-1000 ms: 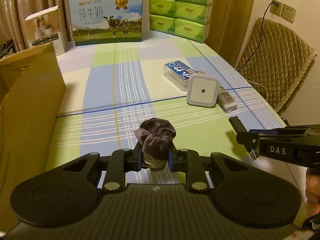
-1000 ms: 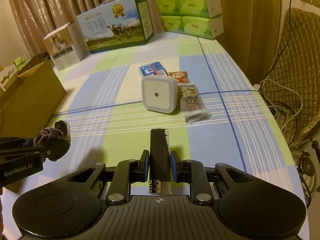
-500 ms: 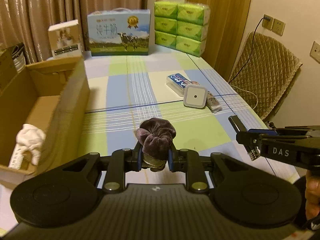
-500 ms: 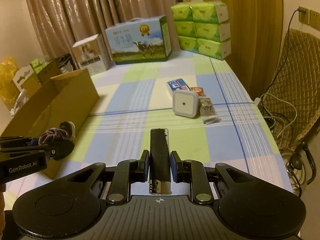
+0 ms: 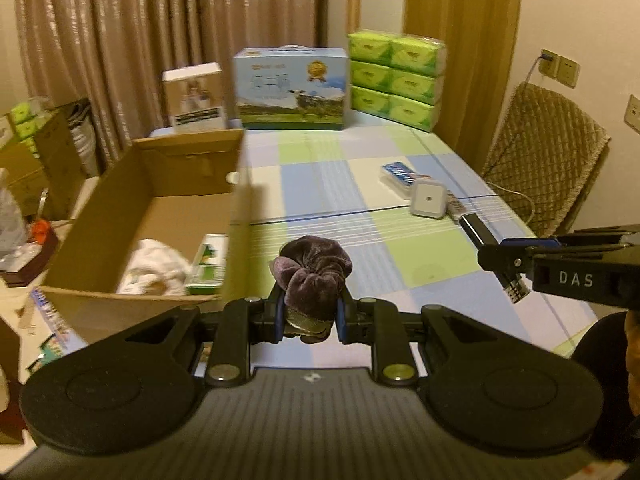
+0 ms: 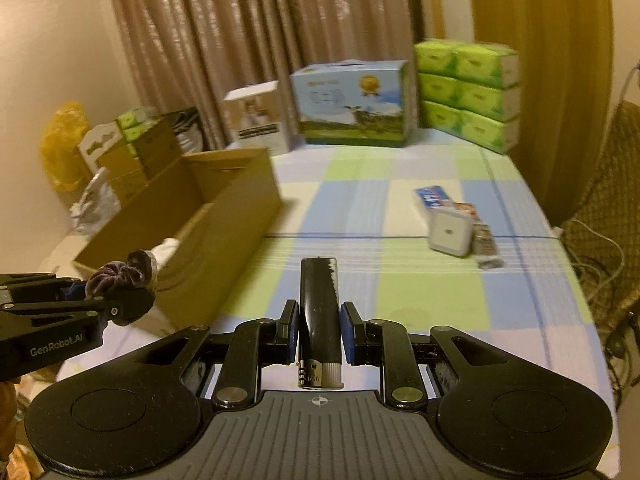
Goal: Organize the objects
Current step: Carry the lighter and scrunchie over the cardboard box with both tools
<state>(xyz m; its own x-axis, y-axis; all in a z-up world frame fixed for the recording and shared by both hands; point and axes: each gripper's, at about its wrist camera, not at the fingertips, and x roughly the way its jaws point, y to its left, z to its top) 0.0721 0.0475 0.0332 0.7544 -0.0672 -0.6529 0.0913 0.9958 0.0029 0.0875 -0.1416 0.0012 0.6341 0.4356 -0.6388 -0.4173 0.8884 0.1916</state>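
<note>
Fingers of the left gripper (image 5: 310, 314): clamped on a purple velvet scrunchie (image 5: 314, 270), which bulges above the blue pads. Fingers of the right gripper (image 6: 319, 330): clamped on a black lighter (image 6: 319, 300), its body pointing forward, its metal head toward the camera. Both items held in the air above the near part of the worktop (image 5: 320, 184), which carries a checked cloth of blue, green and cream.

Left wrist view only: inside of the open cardboard box (image 5: 160, 204) at the worktop's left edge, holding a crumpled white cloth (image 5: 154, 262) and a small green-and-white packet (image 5: 208, 264). The right gripper enters from the right, with the lighter seen side-on.

Right wrist view only: outer wall of the same box (image 6: 224, 216), the cloth barely showing over its rim; the left gripper and scrunchie at lower left, close to the box's near corner; a yellow bag (image 6: 64, 144) and stacked cartons beyond the box.

Both views: white square device (image 5: 429, 200) lying against a blue-labelled clear case (image 5: 400, 174) and small snack packets (image 6: 486, 240), mid-right on the cloth. Far edge: milk carton with cow print (image 5: 290, 88), white box (image 5: 194, 98), stacked green tissue packs (image 5: 396, 78). Quilted chair (image 5: 548, 160) at right.
</note>
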